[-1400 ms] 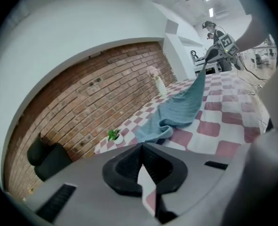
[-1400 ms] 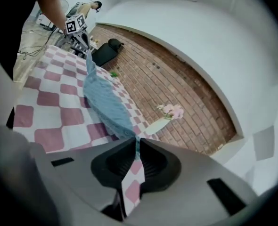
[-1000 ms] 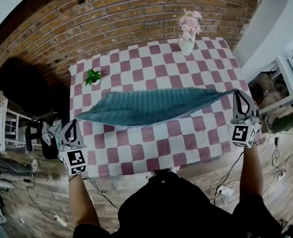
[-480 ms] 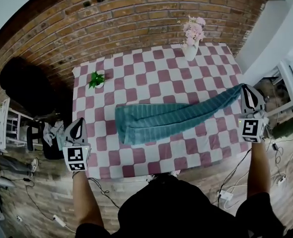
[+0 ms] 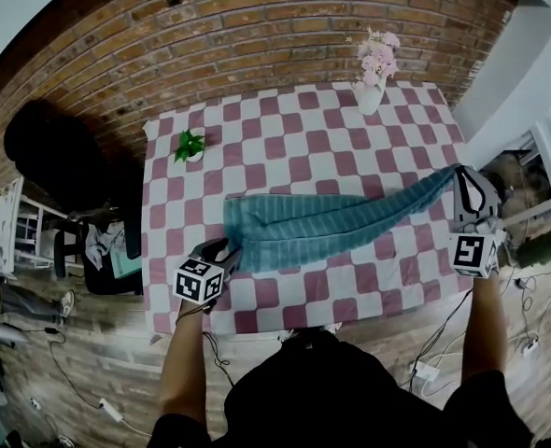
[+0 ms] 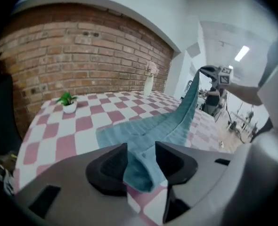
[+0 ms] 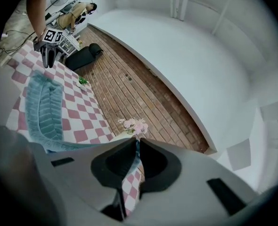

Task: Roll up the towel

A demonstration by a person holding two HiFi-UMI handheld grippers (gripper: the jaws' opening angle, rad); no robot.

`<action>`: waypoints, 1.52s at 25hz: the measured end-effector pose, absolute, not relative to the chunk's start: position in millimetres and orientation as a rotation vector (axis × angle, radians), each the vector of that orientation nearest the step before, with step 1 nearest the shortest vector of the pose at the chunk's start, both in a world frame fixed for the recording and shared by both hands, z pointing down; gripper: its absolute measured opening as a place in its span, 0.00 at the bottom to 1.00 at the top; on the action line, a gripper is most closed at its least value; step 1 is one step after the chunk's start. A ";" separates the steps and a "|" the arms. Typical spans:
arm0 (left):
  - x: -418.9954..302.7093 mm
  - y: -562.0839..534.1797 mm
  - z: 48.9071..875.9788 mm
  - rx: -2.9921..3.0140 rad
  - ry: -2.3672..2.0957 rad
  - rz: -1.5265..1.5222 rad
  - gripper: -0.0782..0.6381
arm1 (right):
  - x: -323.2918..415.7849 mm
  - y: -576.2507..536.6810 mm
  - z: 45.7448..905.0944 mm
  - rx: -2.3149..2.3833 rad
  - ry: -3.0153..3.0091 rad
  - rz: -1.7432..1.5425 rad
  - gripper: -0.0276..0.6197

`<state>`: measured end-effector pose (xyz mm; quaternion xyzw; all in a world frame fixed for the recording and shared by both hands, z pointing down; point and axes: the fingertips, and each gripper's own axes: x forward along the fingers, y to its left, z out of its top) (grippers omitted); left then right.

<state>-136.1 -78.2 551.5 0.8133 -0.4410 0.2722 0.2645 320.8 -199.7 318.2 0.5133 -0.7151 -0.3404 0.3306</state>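
Note:
A teal striped towel lies lengthwise on the pink-and-white checked table, and its right end is lifted off the cloth. My right gripper is shut on that raised end at the table's right edge; a thin strip of towel shows between its jaws. My left gripper points down at the towel's near left corner. Its jaws are opening, with the folded corner lying loose between them.
A small potted plant stands at the table's far left. A white vase of pink flowers stands at the far right by the brick wall. A dark chair and cables lie on the floor left of the table.
The towel's left end has dropped from the air onto the table. My left gripper has swung down and right to the near left corner, and its jaws have parted. The right gripper has barely moved.

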 end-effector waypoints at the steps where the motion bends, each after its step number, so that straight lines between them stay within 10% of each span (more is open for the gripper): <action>1: -133.9 -78.3 559.6 2.149 -1.168 0.694 0.37 | 319.9 -198.5 321.2 1.333 -1.867 -0.893 0.08; 8: -127.7 -83.6 595.7 1.904 -1.051 0.530 0.40 | 323.7 -191.7 331.2 1.313 -1.845 -0.891 0.08; 22: -112.1 -90.9 607.3 1.946 -1.062 0.735 0.12 | 341.5 -185.4 344.9 1.334 -1.806 -0.775 0.09; 38: -199.7 -135.3 399.3 2.251 -1.646 0.183 0.12 | 345.6 -207.5 306.3 1.449 -1.883 -0.844 0.08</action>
